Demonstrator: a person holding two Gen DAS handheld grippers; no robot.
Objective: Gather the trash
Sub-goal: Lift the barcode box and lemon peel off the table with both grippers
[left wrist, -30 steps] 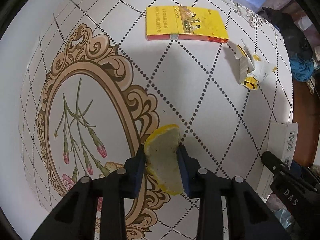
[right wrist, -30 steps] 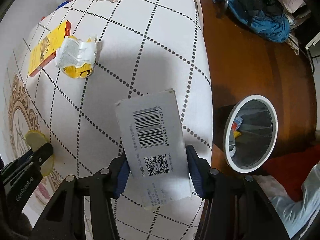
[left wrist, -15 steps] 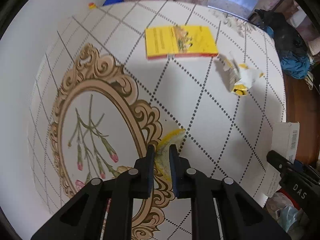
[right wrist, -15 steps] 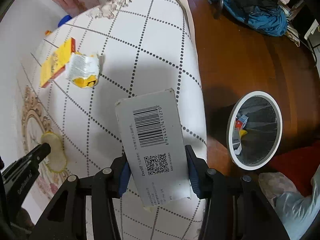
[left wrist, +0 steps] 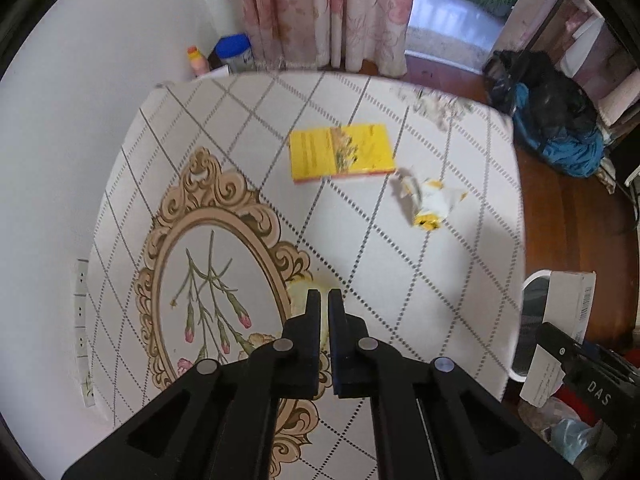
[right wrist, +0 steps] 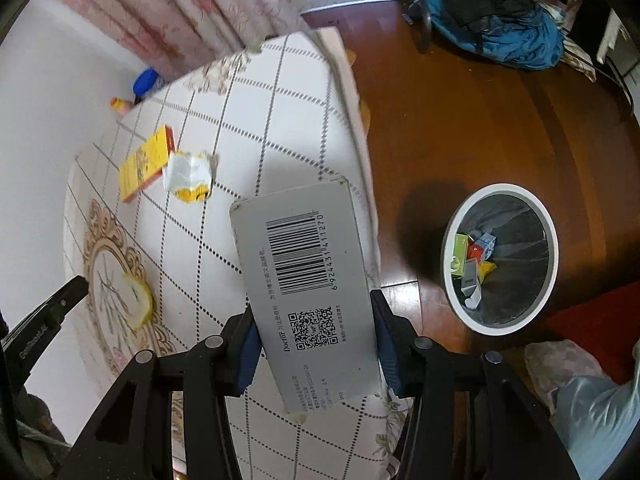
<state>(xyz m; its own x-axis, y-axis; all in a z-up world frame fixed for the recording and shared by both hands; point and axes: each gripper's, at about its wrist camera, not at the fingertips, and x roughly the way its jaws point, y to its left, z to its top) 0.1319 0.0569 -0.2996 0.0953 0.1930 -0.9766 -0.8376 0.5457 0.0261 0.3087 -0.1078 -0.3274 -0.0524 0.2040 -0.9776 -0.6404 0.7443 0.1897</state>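
While the right gripper [right wrist: 314, 332] clamps the grey box [right wrist: 304, 272] by its long sides, barcode and QR code facing up, the box hangs above the table's edge on the side nearest the white bin [right wrist: 500, 190]. The bin stands on the wooden floor just off that edge, below and to the right of the box. Small cartons and scraps [right wrist: 474, 260] lie in its dark liner.

Farther from the bin, across the checked tablecloth [right wrist: 280, 120], a lemon peel [right wrist: 138, 300] lies on the printed gold oval. In the right wrist view it sits flat on the cloth, a little apart from the tip of the left gripper [left wrist: 324, 300]. That gripper's jaws are drawn almost together, with only a thin slit between them. In the left wrist view pale yellow shows just behind the fingertips, and nothing is clearly pinched.

On the cloth, away from the bin, a crumpled white and yellow wrapper [right wrist: 188, 176] lies just beside a flat yellow box [right wrist: 146, 164], which is the farther of the two. Well beyond the bin, a blue bag [right wrist: 512, 40] slumps on the floor.
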